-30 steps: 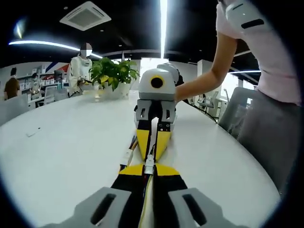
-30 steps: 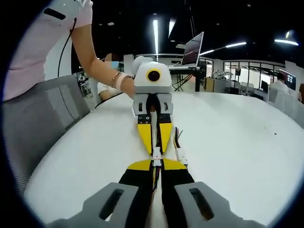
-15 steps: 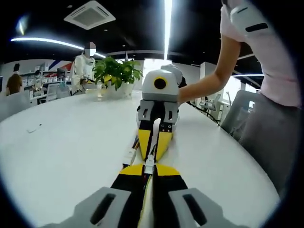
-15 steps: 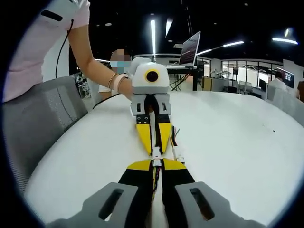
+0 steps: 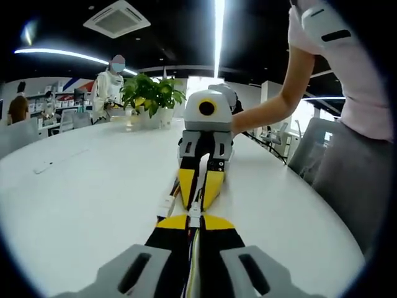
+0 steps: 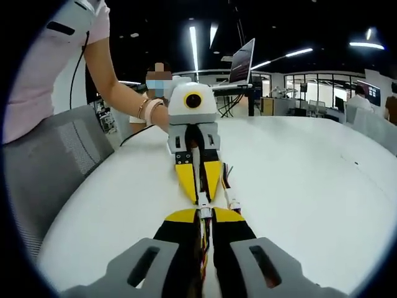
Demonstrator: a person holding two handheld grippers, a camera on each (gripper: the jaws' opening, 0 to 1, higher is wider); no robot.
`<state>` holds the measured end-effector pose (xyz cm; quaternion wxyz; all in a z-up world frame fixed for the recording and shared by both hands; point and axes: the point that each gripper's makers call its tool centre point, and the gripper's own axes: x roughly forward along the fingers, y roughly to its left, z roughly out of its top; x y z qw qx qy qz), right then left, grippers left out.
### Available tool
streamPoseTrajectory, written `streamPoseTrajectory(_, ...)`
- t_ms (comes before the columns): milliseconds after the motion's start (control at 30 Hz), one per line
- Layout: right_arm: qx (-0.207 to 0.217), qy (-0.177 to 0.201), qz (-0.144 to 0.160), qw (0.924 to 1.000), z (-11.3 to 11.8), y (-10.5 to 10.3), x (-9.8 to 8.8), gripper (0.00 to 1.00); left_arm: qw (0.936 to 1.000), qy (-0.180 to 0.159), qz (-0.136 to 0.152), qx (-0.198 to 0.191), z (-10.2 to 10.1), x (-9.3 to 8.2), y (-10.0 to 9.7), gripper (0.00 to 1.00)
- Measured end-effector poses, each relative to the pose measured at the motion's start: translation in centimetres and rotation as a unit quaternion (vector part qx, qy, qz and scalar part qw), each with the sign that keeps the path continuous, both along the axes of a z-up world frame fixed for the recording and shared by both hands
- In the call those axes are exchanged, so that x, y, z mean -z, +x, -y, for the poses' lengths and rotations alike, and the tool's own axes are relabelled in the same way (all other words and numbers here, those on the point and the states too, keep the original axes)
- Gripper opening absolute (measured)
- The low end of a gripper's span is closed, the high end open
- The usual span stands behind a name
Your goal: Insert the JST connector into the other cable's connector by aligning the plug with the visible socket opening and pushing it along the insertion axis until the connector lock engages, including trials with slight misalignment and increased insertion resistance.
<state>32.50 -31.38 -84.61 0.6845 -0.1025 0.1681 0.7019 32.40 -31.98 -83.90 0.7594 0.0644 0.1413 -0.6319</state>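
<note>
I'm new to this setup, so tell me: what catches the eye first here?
Two yellow-tipped grippers meet nose to nose over the white table: the left gripper and right gripper pinch small white JST connectors that touch at mid-frame. A spare white connector on coloured wires lies beside them.

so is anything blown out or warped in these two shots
Left gripper view: the long ceiling light strip is blown out white, and the white round table bows under fisheye distortion. Right gripper view: the ceiling strips glare too; the grey chair back bends at the edge.
</note>
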Motion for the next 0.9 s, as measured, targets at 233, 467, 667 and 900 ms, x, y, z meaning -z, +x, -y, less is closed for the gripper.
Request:
streamPoseTrajectory(233,-0.006,-0.001,0.006,1.0,-0.3,-0.2,-0.2,0.06,1.0,0.001,-0.001,0.004,0.3,0.0,-0.2,0.01)
streamPoseTrajectory(467,-0.001,-0.004,0.004,1.0,0.3,-0.3,-0.6,0.08,1.0,-0.006,-0.001,-0.001,0.0,-0.6,-0.1,0.01)
streamPoseTrajectory(667,0.004,-0.013,0.006,0.9999,1.2,-0.4,-0.4,0.08,1.0,0.002,0.002,0.001,-0.4,-0.7,-0.4,0.02)
streamPoseTrajectory(900,0.001,-0.022,0.016,0.9996,1.5,-0.5,-0.4,0.07,0.9998,0.012,0.012,0.004,-0.5,-0.5,-0.4,0.04)
